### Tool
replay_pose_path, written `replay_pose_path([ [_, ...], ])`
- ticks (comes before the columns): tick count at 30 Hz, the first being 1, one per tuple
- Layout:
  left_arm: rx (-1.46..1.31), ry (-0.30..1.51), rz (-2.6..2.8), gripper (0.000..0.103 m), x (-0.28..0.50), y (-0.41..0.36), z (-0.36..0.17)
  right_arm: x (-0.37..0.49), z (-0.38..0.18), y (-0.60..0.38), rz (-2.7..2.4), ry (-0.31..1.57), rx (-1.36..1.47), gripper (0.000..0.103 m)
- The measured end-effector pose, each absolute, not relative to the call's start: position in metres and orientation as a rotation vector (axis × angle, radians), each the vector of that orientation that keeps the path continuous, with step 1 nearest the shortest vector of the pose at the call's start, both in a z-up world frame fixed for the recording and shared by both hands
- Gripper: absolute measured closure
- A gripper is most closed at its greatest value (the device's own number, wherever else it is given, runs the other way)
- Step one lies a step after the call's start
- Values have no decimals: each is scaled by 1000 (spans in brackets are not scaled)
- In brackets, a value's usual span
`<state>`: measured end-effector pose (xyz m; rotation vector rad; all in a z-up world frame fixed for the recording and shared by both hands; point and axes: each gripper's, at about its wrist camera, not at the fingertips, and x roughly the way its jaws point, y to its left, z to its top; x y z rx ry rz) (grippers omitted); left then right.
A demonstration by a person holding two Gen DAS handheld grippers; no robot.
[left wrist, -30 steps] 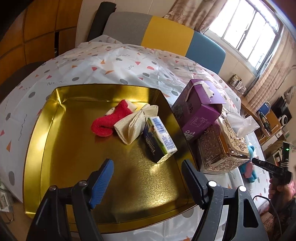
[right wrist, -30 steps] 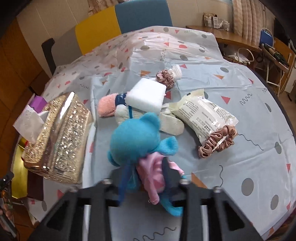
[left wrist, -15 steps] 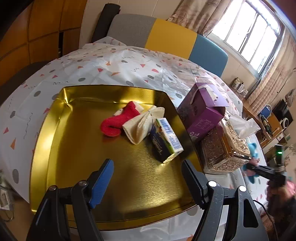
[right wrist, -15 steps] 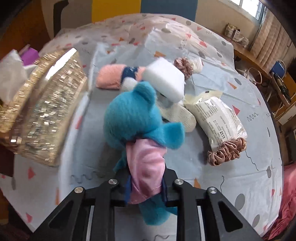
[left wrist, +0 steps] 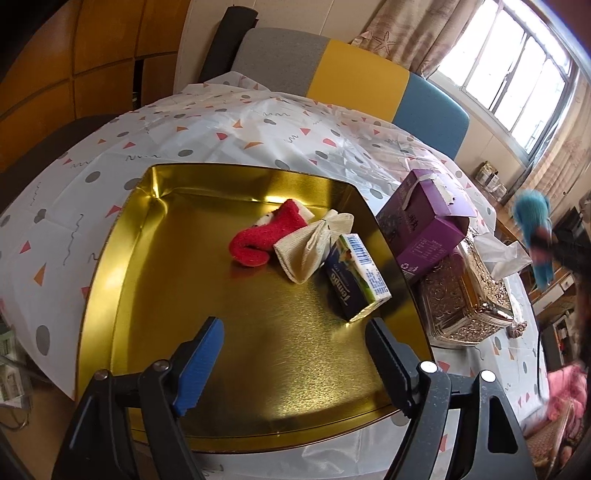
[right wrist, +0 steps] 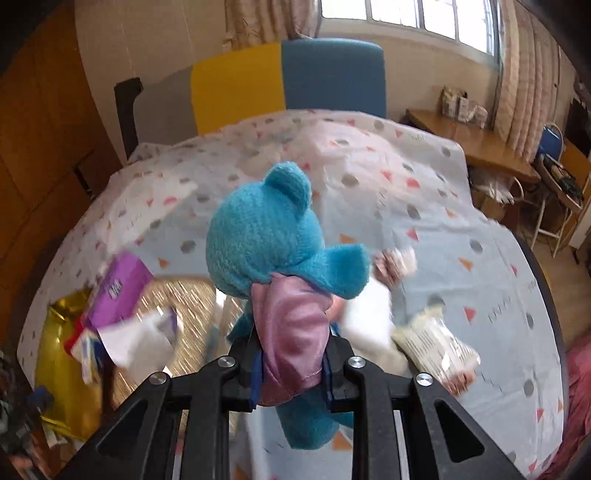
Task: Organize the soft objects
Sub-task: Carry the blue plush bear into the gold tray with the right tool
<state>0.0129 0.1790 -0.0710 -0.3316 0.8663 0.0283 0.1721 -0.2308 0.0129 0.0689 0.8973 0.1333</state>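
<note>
Daylight comes through a barred window point(right wrist: 406, 14) flanked by patterned curtains point(right wrist: 524, 85). Behind the table point(left wrist: 221, 122) stands a seat back point(right wrist: 258, 85) in grey, yellow and blue panels. Orange wood panelling point(left wrist: 92, 55) covers the left wall; a wooden side desk point(right wrist: 472, 144) sits under the window.

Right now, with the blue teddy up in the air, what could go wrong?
1. The right gripper pinches the blue teddy only at its pink cloth middle; the heavy head could make it sag or slip out.
2. On the way to the gold tray, the dangling teddy could bump the purple box or the gold tissue box standing beside the tray.
</note>
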Motion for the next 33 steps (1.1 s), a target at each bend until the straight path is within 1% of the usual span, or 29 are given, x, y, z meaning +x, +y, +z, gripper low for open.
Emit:
replay_pose_path([
  [5, -327, 862, 65, 23, 7, 187, -70, 212, 46, -152, 244, 854, 0, 80],
  [8, -325, 851, 107, 22, 3, 195, -68, 210, 57, -90, 364, 837, -60, 80],
  [10, -317, 837, 136, 19, -1, 200, -66, 201, 56, -51, 446, 835, -108, 79],
  [13, -313, 815, 184, 18, -7, 208, -62, 181, 43, -4, 562, 863, -144, 79],
  [17, -298, 795, 241, 15, -13, 216, -60, 147, 9, 37, 691, 938, -181, 78],
  [19, -296, 781, 268, 12, -16, 220, -57, 130, -7, 52, 726, 967, -225, 78],
  [24, -278, 764, 311, 10, -21, 224, -54, 103, -46, 74, 791, 1039, -278, 76],
  [27, -277, 763, 313, 9, -22, 224, -53, 93, -70, 78, 808, 1077, -312, 71],
  [29, -275, 764, 311, 9, -22, 223, -53, 90, -79, 79, 797, 1083, -341, 65],
  [33, -268, 772, 302, 8, -21, 220, -54, 85, -93, 74, 767, 1099, -347, 61],
])
